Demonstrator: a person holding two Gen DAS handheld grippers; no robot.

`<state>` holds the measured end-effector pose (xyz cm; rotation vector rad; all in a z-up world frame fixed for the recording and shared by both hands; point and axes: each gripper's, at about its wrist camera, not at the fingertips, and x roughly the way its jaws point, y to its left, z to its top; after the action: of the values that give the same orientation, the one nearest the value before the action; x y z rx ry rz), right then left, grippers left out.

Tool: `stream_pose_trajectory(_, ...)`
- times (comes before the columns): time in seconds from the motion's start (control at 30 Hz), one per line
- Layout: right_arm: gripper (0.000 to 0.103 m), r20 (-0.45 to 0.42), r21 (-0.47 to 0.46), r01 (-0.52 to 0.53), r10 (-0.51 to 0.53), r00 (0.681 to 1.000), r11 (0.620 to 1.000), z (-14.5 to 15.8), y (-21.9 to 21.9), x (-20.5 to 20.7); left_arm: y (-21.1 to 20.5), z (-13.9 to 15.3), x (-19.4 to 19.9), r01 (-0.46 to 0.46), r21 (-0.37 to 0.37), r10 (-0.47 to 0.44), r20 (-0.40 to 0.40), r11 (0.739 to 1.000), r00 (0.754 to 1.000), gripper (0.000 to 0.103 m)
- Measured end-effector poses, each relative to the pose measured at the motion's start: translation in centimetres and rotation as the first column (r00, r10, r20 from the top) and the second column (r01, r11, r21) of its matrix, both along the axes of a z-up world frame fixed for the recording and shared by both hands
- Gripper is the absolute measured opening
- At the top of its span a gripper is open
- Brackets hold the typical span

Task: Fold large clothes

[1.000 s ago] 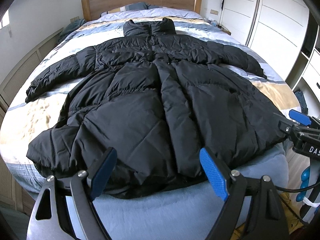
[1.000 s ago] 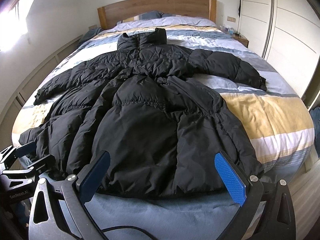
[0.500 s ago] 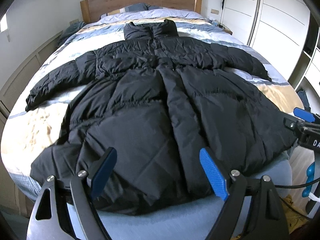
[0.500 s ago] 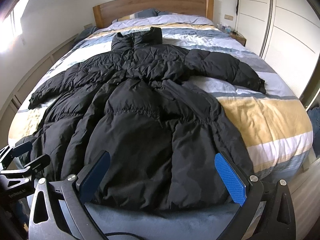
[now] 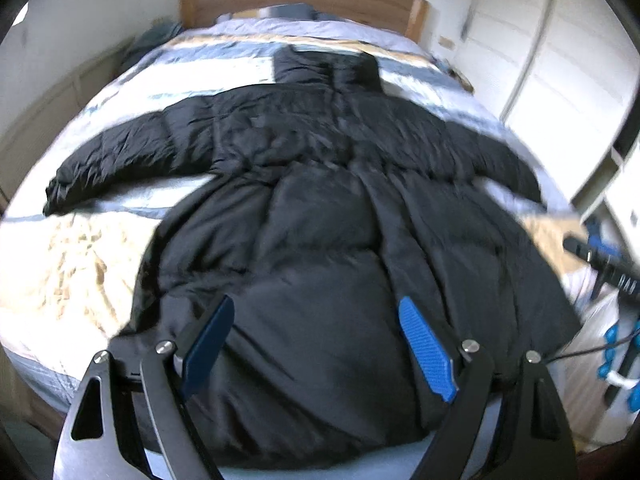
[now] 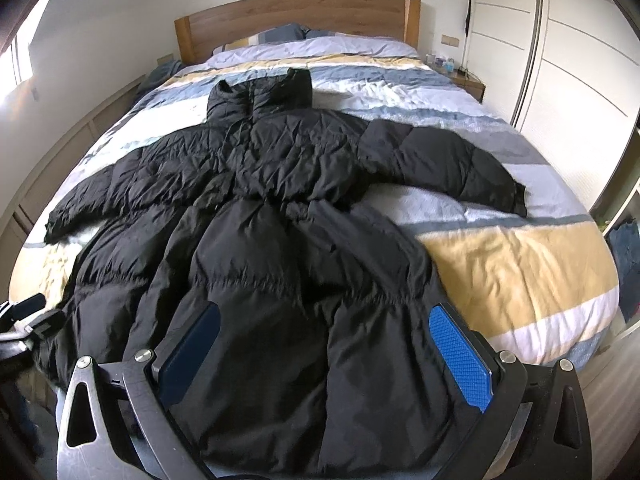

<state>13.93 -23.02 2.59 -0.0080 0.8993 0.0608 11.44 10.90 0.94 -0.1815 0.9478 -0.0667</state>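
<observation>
Right wrist view: the striped bed [image 6: 520,264] carries a long black puffer coat [image 6: 280,240] spread flat, collar far by the headboard [image 6: 296,16], hem at the near edge, so its long axis runs near to far. Its right sleeve [image 6: 452,168] reaches out rightward. Both claws hang released just above the hem: the right gripper [image 6: 324,344] nearer the right half, the left gripper [image 5: 316,344] nearer the left sleeve [image 5: 120,164].
</observation>
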Motion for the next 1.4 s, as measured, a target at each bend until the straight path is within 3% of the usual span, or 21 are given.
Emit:
stream_pose_trajectory(0.07,0.103,0.014,-0.012,0.006,-0.006,1.000,1.000,0.5,0.0,1.2,3.7,0.3,1.4,-0.042,-0.097,0.041,-0.012,0.994,0.999,0.085)
stream_pose_trajectory(0.17,0.103,0.030,-0.024,0.018,-0.018,0.999,1.000,1.0,0.2,3.7,11.4,-0.1,4.0,-0.170,-0.241,0.166,-0.035,0.956,0.985,0.085)
stream_pose_trajectory(0.27,0.103,0.038,-0.017,0.034,-0.033,0.999,0.999,1.4,0.5,6.3,18.6,-1.0,6.7,-0.292,-0.270,0.293,-0.037,0.918,0.955,0.085)
stream_pose_trajectory(0.37,0.103,0.037,-0.001,0.050,-0.050,0.998,0.999,1.6,0.8,8.6,25.2,-3.3,9.6,-0.426,-0.293,0.420,-0.085,0.856,0.903,0.085)
stream_pose_trajectory(0.5,0.103,0.047,-0.011,0.063,-0.062,0.997,0.998,2.1,1.5,11.0,32.1,-7.8,12.4,-0.540,-0.403,0.523,-0.162,0.739,0.837,0.085)
stream_pose_trajectory(0.6,0.103,0.047,-0.031,0.069,-0.068,0.997,0.997,2.1,1.8,12.4,35.7,-10.7,13.7,-0.601,-0.484,0.589,-0.198,0.636,0.783,0.085)
stream_pose_trajectory(0.63,0.103,0.044,-0.035,0.072,-0.071,0.997,0.997,2.0,1.8,12.7,37.0,-11.7,14.0,-0.626,-0.518,0.622,-0.211,0.583,0.754,0.085)
stream_pose_trajectory(0.8,0.103,0.034,-0.062,0.086,-0.084,0.996,0.994,1.8,1.8,13.8,40.5,-14.6,15.2,-0.637,-0.641,0.682,-0.233,0.428,0.693,0.081)
stream_pose_trajectory(0.83,0.103,0.033,-0.065,0.088,-0.086,0.996,0.994,1.8,1.7,14.0,40.9,-15.0,15.3,-0.640,-0.653,0.691,-0.240,0.405,0.682,0.077)
stream_pose_trajectory(0.9,0.103,0.031,-0.068,0.093,-0.092,0.995,0.993,1.7,1.6,14.0,42.0,-16.0,15.4,-0.636,-0.690,0.706,-0.256,0.344,0.660,0.050)
stream_pose_trajectory(1.0,0.103,0.031,-0.074,0.097,-0.095,0.995,0.993,1.7,1.3,13.9,42.5,-16.3,15.1,-0.605,-0.743,0.715,-0.254,0.287,0.652,0.023)
stream_pose_trajectory(1.03,0.103,0.032,-0.076,0.098,-0.095,0.995,0.992,1.8,1.2,13.9,42.5,-16.0,15.1,-0.600,-0.744,0.717,-0.244,0.294,0.653,0.020)
stream_pose_trajectory(1.2,0.103,0.054,-0.062,0.108,-0.105,0.993,0.992,2.5,0.4,12.9,41.1,-12.0,15.7,-0.539,-0.738,0.702,-0.126,0.405,0.701,0.012)
stream_pose_trajectory(1.33,0.103,0.078,-0.044,0.119,-0.116,0.990,0.992,3.3,-0.6,11.5,39.1,-7.5,15.7,-0.444,-0.727,0.641,-0.008,0.524,0.768,0.012)
stream_pose_trajectory(1.4,0.103,0.085,-0.031,0.126,-0.123,0.989,0.991,3.6,-1.2,10.7,37.3,-4.8,15.7,-0.382,-0.701,0.588,0.067,0.602,0.806,0.011)
